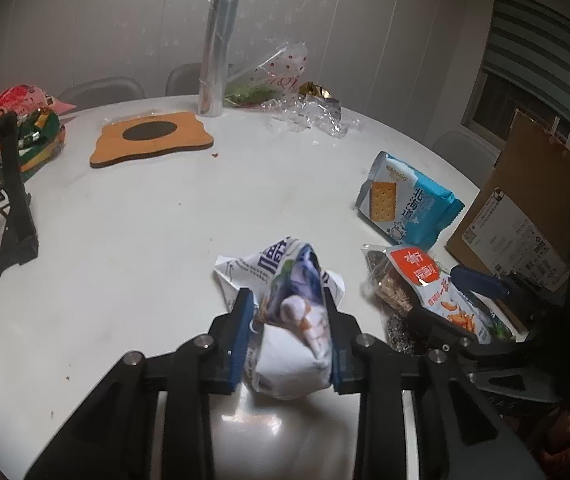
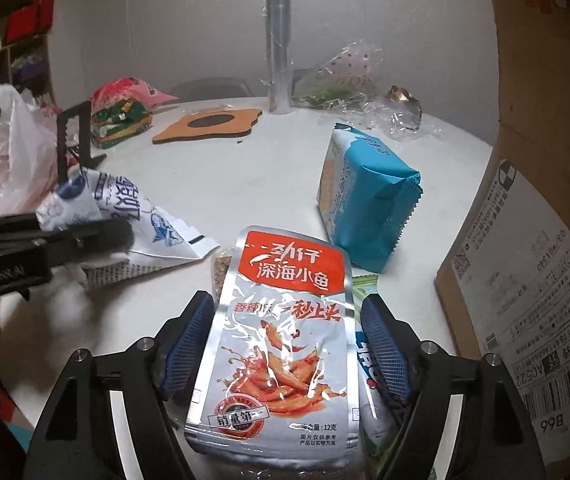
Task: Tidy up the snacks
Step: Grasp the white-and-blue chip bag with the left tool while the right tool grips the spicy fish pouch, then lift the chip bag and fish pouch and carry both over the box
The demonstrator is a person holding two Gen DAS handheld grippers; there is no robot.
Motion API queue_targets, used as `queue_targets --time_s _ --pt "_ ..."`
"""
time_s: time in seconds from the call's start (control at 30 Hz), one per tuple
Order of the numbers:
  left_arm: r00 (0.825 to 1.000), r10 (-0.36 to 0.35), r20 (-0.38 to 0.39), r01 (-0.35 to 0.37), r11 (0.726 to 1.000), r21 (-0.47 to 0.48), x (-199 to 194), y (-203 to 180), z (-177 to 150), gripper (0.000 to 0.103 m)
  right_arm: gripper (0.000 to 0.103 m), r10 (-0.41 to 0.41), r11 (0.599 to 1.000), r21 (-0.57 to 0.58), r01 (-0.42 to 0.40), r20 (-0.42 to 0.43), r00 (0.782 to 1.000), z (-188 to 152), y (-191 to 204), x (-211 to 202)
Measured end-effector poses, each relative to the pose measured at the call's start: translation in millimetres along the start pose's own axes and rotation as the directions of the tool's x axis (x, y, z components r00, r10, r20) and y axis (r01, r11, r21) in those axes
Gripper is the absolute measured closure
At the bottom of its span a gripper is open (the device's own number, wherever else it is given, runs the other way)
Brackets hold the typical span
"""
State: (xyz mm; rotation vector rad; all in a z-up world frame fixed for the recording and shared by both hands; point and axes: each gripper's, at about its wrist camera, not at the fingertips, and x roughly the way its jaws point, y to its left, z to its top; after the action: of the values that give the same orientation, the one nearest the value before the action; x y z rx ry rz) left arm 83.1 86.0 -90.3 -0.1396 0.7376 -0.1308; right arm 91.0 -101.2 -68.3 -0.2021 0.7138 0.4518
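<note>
Left wrist view: left gripper [image 1: 289, 320] is clamped on a crumpled white-and-blue snack bag [image 1: 293, 312], both blue pads pressed into its sides, bag just above the white round table [image 1: 133, 220]. Same view shows the right gripper [image 1: 465, 300] from the side at the right edge, over the silver fish snack packet [image 1: 441, 296], with a blue cracker pack [image 1: 409, 200] lying face up beyond it, cracker picture visible. Right wrist view: right gripper [image 2: 285, 340] is spread wide, pads either side of the silver fish snack packet [image 2: 281, 344] with gaps showing, not pressing it; packet lies on a small pile of other packets. Only this view shows the red label and fish print in full, a green-and-white packet [image 2: 369, 360] under its right edge, and the cracker pack [image 2: 365, 200] from its back seam. Cardboard box [image 2: 525, 240] stands just right. Left gripper [image 2: 65, 236] appears at the left edge, holding the white bag [image 2: 125, 216].
</note>
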Motion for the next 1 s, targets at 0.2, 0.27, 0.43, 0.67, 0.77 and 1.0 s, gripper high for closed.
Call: queue_targets --time_s 0.2,0.27,0.43,0.67,0.77,1.0 --pt "1.0 -0.004 0.006 0.004 1.0 0.007 -1 1 -1 0.077 0.038 -0.019 0.999 -0.03 0.019 0.004 1.0 0 7 -2" --pt "1.0 -0.011 0.006 0.011 1.0 -0.003 -2 3 -3 0.077 0.038 -0.019 0.999 -0.03 0.019 0.009 1.0 -1 7 -3" --pt "1.0 -0.022 0.015 0.022 1.0 0.004 -7 6 -4 0.079 0.039 -0.002 1.0 -0.024 0.002 0.019 1.0 -1 6 -6" --pt "0.999 -0.029 -0.014 0.029 1.0 0.008 -7 8 -6 0.074 0.039 0.028 0.999 -0.019 -0.027 0.017 0.999 0 2 -7" --pt "0.999 -0.008 -0.046 0.009 1.0 0.024 -3 4 -4 0.058 0.039 0.039 0.999 -0.021 -0.039 0.018 0.999 0 0 -6" --pt "0.989 0.067 -0.13 -0.06 0.997 0.054 20 -7 1 0.048 0.039 0.069 0.997 -0.019 -0.069 0.023 0.997 0 -6 -7"
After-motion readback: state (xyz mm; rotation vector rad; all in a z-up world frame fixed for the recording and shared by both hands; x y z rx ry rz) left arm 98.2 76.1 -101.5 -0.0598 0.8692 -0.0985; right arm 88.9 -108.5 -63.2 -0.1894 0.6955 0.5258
